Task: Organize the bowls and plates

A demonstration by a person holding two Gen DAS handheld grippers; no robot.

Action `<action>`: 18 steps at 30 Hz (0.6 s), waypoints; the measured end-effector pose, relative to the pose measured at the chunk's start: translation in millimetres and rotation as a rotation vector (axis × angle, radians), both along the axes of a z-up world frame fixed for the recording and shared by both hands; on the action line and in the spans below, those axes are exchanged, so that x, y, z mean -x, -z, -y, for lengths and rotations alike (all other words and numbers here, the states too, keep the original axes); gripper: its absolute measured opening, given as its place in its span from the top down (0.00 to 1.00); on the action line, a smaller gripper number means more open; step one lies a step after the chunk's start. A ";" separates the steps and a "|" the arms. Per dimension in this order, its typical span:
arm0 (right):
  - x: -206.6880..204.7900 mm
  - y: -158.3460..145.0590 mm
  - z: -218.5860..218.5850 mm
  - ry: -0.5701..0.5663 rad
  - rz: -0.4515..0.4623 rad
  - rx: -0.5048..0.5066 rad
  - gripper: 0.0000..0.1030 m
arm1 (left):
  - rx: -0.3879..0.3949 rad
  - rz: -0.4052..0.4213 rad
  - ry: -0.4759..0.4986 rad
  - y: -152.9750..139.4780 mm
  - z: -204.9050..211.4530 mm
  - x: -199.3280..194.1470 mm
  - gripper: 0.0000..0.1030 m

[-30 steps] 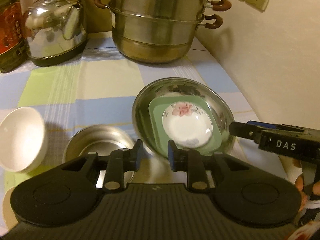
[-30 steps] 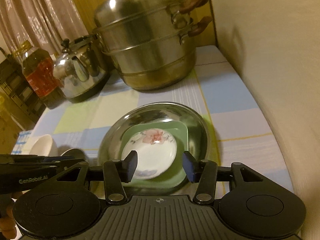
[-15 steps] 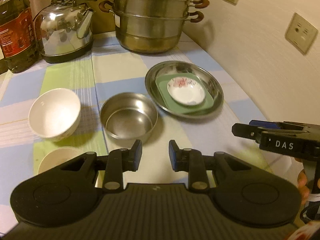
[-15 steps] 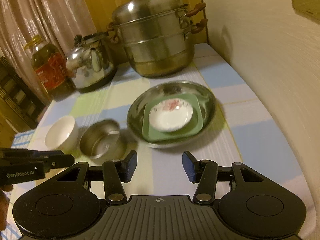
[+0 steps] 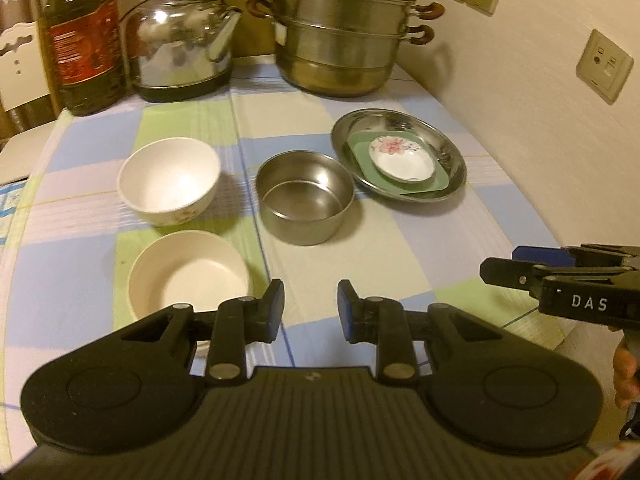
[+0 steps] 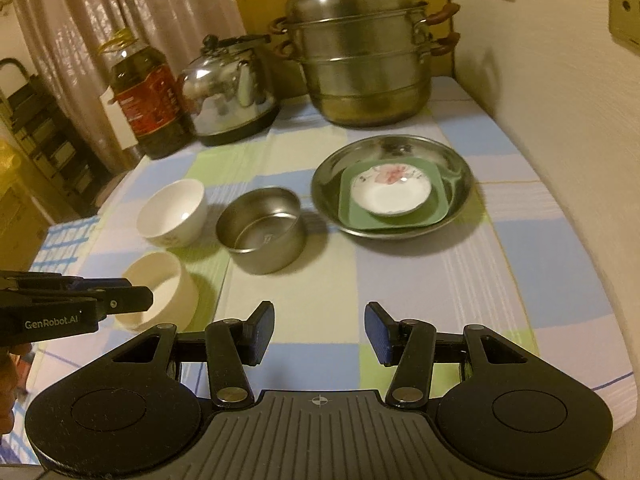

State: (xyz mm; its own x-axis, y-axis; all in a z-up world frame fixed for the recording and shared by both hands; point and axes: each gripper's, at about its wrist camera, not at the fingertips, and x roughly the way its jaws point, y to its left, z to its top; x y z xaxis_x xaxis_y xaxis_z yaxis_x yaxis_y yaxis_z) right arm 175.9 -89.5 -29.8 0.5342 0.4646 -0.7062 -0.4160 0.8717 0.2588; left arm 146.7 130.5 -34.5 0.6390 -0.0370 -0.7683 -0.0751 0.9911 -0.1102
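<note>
Three dishes are stacked near the wall: a round steel plate (image 5: 452, 152) holds a green square plate (image 5: 436, 178), and on it sits a small white saucer with a pink flower (image 5: 404, 160). Just left stands a low steel bowl (image 5: 306, 200), then a white ceramic bowl (image 5: 170, 180) and a cream bowl (image 5: 188, 280) nearer the cameras. Behind them on the checked surface (image 5: 400, 248) are a tiered steel steamer pot (image 5: 344, 40), a shiny kettle (image 5: 184, 52) and an oil bottle (image 5: 82, 40). Both the left claw (image 5: 310, 312) and right claw (image 6: 318, 332) are released and hold nothing, hanging above bare cloth. Compared with a second ago, both have drawn back from the stacked plates, so all bowls now appear
</note>
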 end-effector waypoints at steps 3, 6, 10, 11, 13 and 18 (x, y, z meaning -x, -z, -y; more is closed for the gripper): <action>2.9 0.9 -1.7 -0.038 -0.007 0.008 0.51 | -0.005 -0.003 -0.036 -1.6 2.1 9.6 0.75; 6.2 2.4 -0.9 -0.065 -0.020 0.021 0.51 | -0.011 -0.011 -0.069 -3.3 6.4 19.0 0.75; 10.5 4.5 3.0 -0.111 -0.048 0.016 0.51 | -0.013 -0.018 -0.114 -4.6 10.7 31.8 0.75; 12.3 5.0 3.5 -0.123 -0.055 0.014 0.51 | -0.012 -0.021 -0.127 -4.5 11.5 35.4 0.75; 17.5 4.8 4.8 -0.139 -0.057 0.014 0.51 | -0.013 -0.027 -0.148 -4.6 13.3 43.1 0.75; 29.1 6.1 7.4 -0.177 -0.064 0.020 0.51 | -0.020 -0.042 -0.194 -4.6 20.9 63.6 0.75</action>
State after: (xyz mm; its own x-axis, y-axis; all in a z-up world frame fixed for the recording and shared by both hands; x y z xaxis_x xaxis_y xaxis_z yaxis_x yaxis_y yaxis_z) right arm 146.8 -96.9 -35.9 0.3992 0.5328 -0.7462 -0.5464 0.7918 0.2730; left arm 83.1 109.6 -29.9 0.6003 0.0996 -0.7935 -0.2692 0.9595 -0.0833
